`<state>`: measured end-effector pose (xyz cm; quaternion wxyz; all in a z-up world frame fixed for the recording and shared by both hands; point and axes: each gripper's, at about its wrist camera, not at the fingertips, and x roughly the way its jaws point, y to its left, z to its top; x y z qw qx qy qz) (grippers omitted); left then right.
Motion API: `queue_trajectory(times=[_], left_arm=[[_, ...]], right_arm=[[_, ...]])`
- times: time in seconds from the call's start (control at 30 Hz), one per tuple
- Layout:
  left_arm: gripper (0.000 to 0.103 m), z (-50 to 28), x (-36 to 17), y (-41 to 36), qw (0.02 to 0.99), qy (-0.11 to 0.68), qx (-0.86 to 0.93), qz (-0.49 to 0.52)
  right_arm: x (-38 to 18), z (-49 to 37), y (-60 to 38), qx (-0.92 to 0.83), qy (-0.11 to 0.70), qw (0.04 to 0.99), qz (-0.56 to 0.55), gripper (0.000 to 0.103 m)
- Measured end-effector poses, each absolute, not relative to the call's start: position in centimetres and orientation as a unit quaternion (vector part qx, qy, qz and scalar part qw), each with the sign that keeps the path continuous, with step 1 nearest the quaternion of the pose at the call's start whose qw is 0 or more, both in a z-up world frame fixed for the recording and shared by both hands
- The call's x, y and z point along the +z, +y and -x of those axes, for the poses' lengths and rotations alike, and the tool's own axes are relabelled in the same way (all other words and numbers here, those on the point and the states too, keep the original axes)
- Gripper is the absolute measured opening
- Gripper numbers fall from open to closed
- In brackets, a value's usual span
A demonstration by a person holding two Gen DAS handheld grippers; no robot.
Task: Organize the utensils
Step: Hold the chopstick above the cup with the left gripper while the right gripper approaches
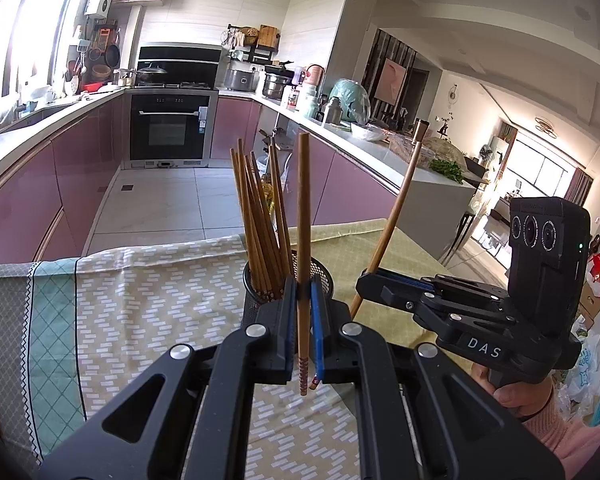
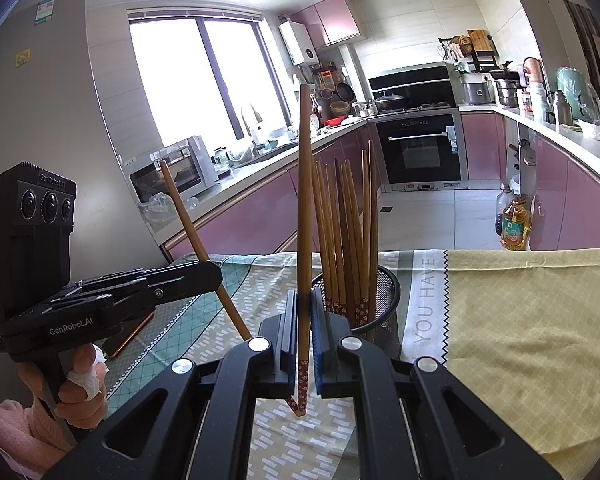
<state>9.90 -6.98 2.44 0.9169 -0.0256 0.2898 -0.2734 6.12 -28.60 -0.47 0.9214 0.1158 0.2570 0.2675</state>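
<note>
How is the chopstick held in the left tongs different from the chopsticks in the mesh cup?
The held chopstick is alone, clamped in the shut left tongs; the cup chopsticks are a bundle in the black mesh cup. The held one stands almost upright; the bundle leans and fans out. The held one hangs above the tablecloth. All are brown wood with patterned lower ends.
</note>
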Motion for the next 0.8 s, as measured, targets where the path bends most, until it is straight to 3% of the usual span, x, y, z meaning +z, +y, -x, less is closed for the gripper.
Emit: queue_trajectory(times=[0.8], left_arm=[[0.008,-10.33,3.39,-6.84,0.92,0.278,-0.275,0.023]], right_arm=[[0.39,-6.92,-29.06,0.268,0.244,0.925,-0.112,0.006]])
